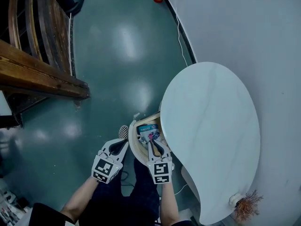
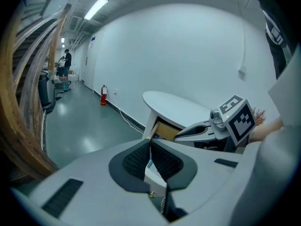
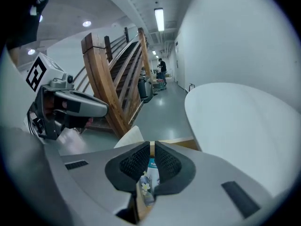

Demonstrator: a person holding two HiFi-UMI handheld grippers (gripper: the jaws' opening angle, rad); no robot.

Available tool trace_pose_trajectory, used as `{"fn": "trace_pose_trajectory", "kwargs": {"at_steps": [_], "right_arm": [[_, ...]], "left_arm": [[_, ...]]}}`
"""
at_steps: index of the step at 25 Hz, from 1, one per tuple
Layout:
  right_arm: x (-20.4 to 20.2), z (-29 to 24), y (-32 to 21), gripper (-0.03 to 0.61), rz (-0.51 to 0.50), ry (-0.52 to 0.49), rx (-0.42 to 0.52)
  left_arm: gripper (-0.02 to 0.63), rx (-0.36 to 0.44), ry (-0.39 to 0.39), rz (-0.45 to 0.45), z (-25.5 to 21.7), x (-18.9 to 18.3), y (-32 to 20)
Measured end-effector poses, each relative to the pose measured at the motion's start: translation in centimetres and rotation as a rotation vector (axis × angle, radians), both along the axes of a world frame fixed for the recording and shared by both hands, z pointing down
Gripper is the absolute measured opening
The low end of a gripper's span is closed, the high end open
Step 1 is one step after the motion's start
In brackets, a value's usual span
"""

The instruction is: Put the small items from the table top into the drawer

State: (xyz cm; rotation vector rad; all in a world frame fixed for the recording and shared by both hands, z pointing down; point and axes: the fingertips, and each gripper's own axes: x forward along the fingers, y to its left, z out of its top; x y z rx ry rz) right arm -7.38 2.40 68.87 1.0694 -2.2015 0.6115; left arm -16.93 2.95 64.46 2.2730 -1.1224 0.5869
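Looking down, we see the drawer point(image 1: 133, 142) pulled open under the white table top point(image 1: 211, 126). The small things lie inside the drawer, and a blue packet point(image 1: 146, 130) shows best. The table top beside the drawer looks bare, so we think the putting-in is mostly done. A brown twiggy thing point(image 1: 245, 205) sits far from the drawer, by the table's other end. We cannot tell if it is on the top.

The packet looks flat, light and a bit bendy. It should not break, but it could slip, so we would pinch it by an edge. The drawer looks stiff and hard, made of wood with a round pale front. We guess it slides easily, and a soft push on the middle of that front should shut it.

Our left gripper point(image 1: 123, 143) hangs just outside the drawer's front, tilted down. Its jaws are pressed together with nothing in them. Our right gripper point(image 1: 153, 142) hangs right over the drawer, also tilted down, with its jaws pressed together and holding nothing.
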Motion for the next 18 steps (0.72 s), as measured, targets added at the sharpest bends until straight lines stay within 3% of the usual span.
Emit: {"fn": "trace_pose_trajectory", "kwargs": {"at_steps": [8,18], "right_arm": [[2.2,-6.5,-0.4,0.041,0.076,-0.041,0.06],[6.1,-15.8,-1.4,0.032,0.168,-0.051,0.226]], "left_arm": [[0.025,0.084,0.008,0.057,-6.3,1.9,-0.9],[0.025,0.223,0.031,0.145,-14.6,5.8,-2.8]]}}
